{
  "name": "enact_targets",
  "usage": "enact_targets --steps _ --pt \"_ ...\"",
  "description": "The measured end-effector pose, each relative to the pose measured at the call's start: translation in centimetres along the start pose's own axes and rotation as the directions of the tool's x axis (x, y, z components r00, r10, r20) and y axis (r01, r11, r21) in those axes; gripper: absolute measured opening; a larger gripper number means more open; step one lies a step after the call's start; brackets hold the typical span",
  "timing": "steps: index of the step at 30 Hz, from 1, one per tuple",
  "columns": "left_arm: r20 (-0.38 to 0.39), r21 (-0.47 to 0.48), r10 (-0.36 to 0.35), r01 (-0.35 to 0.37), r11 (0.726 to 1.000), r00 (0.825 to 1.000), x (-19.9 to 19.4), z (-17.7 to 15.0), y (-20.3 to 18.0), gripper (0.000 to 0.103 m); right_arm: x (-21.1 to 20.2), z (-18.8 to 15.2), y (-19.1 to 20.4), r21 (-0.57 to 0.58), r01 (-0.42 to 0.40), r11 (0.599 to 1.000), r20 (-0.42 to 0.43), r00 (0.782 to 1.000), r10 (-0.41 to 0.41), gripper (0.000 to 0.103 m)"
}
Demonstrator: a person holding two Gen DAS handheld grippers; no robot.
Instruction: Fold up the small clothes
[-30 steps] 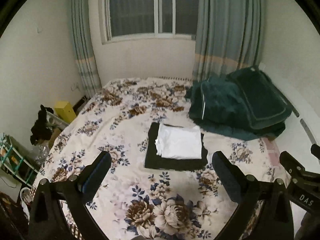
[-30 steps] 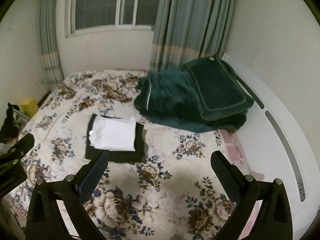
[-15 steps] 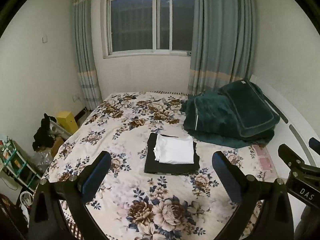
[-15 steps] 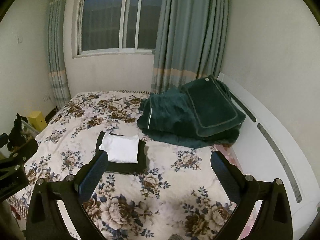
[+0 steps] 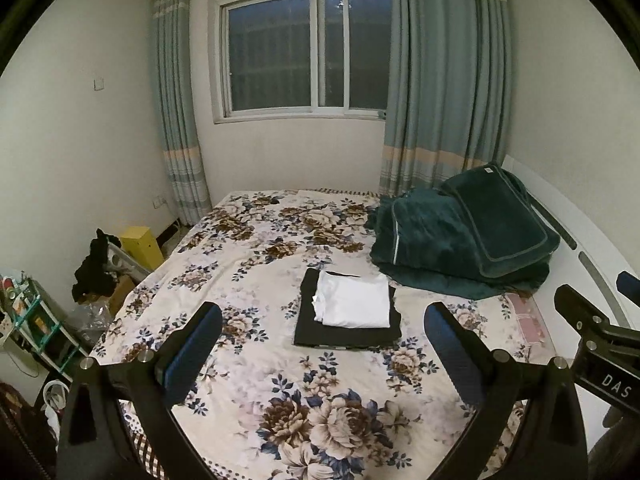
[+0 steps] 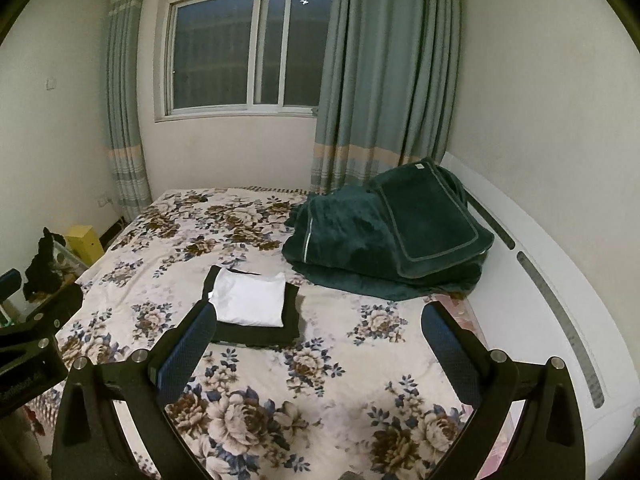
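Observation:
A folded white garment (image 5: 354,303) lies on top of a folded black garment (image 5: 346,332) in the middle of the floral bedspread (image 5: 256,264). The stack also shows in the right wrist view, white piece (image 6: 250,298) on black piece (image 6: 260,334). My left gripper (image 5: 322,340) is open and empty, held well back above the near end of the bed. My right gripper (image 6: 318,338) is open and empty too, beside the left one. Neither touches the clothes.
A heap of dark green blankets (image 5: 464,236) lies at the bed's right side against the white headboard (image 6: 552,280). A yellow box (image 5: 140,242), dark clothes (image 5: 94,264) and a small shelf (image 5: 36,324) stand on the floor left of the bed. Window and curtains are behind.
Both grippers have pulled back and up from the bed; the folded stack looks smaller and farther, and more of the window and wall shows. The clothes have not moved.

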State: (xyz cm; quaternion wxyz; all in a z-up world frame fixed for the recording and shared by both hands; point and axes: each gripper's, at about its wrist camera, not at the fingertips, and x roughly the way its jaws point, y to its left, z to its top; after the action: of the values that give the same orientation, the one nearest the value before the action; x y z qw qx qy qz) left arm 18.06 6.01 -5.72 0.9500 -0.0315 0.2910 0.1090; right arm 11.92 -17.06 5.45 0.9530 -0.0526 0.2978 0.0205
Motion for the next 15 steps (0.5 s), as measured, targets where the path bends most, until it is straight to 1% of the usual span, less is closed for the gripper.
enact_targets --steps 5,15 --pt "-0.001 -0.008 0.002 -0.002 1.000 1.000 -0.66 -0.13 0.36 0.103 -0.18 -0.07 -0.03 -0.005 -0.022 1.000 -0.005 1.000 0.022 0.103" --pt "0.006 -0.005 0.014 -0.014 1.000 1.000 -0.96 -0.40 0.30 0.103 -0.33 -0.04 -0.24 -0.006 -0.039 0.999 -0.007 0.999 0.039 0.103"
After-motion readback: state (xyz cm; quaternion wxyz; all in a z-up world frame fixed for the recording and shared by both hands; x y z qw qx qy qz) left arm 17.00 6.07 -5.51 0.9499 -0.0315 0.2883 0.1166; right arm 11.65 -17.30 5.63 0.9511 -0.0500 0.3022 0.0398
